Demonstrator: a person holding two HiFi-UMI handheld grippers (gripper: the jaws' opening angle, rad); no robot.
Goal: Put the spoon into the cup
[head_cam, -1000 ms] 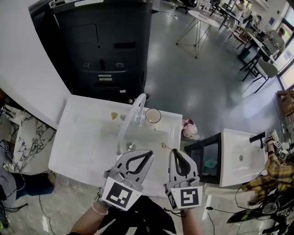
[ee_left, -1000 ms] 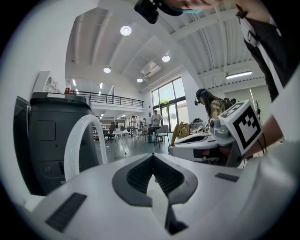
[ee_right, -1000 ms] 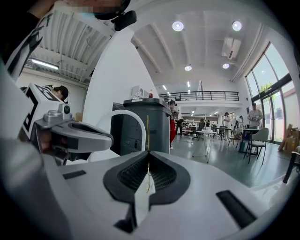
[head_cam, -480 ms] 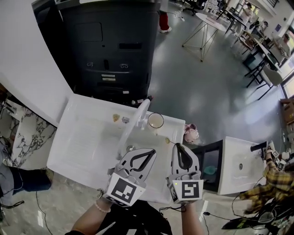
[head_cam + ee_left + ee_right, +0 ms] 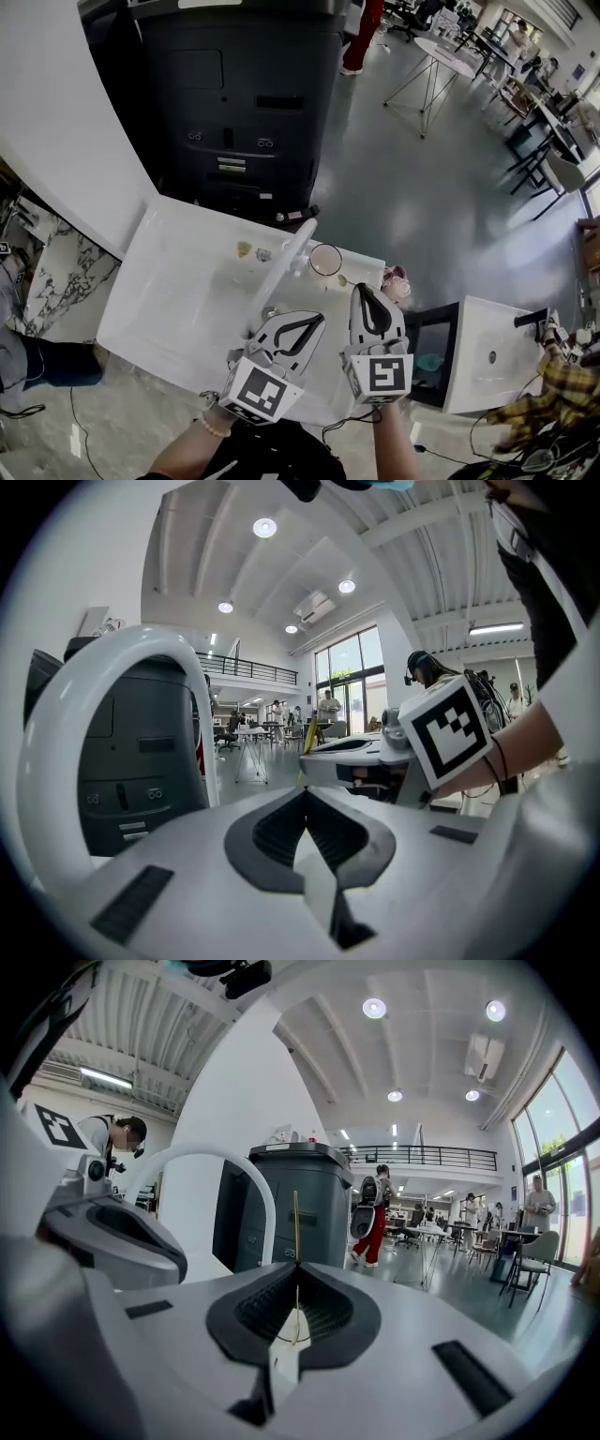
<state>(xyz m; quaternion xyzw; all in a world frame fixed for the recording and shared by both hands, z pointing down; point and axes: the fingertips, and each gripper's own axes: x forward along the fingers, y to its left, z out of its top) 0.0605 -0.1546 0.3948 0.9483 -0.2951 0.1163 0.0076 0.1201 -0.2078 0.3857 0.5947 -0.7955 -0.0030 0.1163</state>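
Note:
A round glass cup [image 5: 325,259] stands on the white counter [image 5: 169,300] just right of the faucet [image 5: 286,258]. My right gripper [image 5: 362,292] is shut on a thin gold spoon [image 5: 343,280]. The spoon's free end pokes out just short of the cup, to its lower right. In the right gripper view the spoon [image 5: 296,1227] rises straight up from the closed right gripper [image 5: 297,1265]. My left gripper [image 5: 317,321] hovers beside it, over the counter's near edge. Its jaws meet with nothing between them, as the left gripper [image 5: 306,794] shows in its own view.
Two small bits [image 5: 244,248] lie on the counter behind the faucet. A tall dark machine [image 5: 234,94] stands behind the counter. A pink object [image 5: 395,279] lies off the counter's right end. A second white basin [image 5: 487,352] is further right.
The right gripper has carried the spoon forward, so its tip now lies much closer to the cup. The left gripper has kept alongside, still closed.

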